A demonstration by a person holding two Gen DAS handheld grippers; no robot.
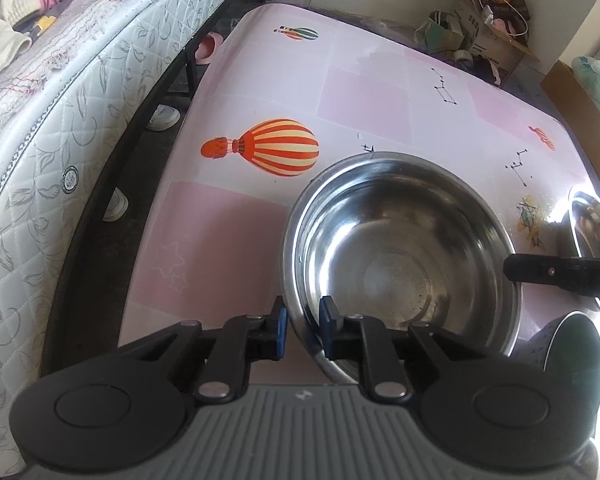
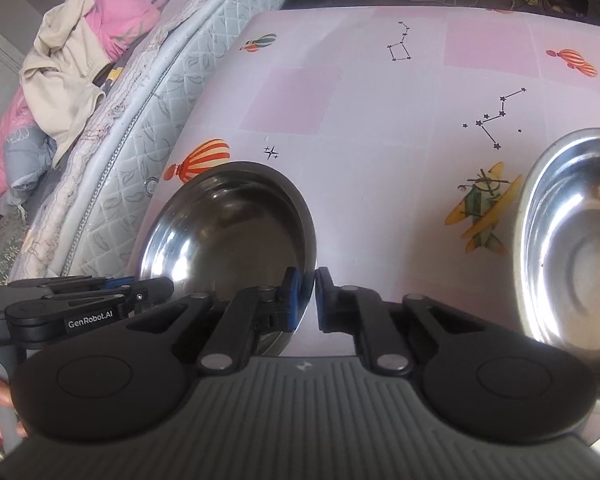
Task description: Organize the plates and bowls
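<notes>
Both grippers pinch one steel bowl (image 1: 400, 256) on the table (image 1: 236, 240): the left gripper (image 1: 303, 328) at its near rim, the right gripper (image 2: 305, 300) at its right rim. A second bowl (image 2: 576, 240) runs off-frame beside it.

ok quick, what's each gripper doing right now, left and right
Left gripper: shut on the near rim of the big steel bowl.
Right gripper: shut on the right rim of the same bowl.
</notes>
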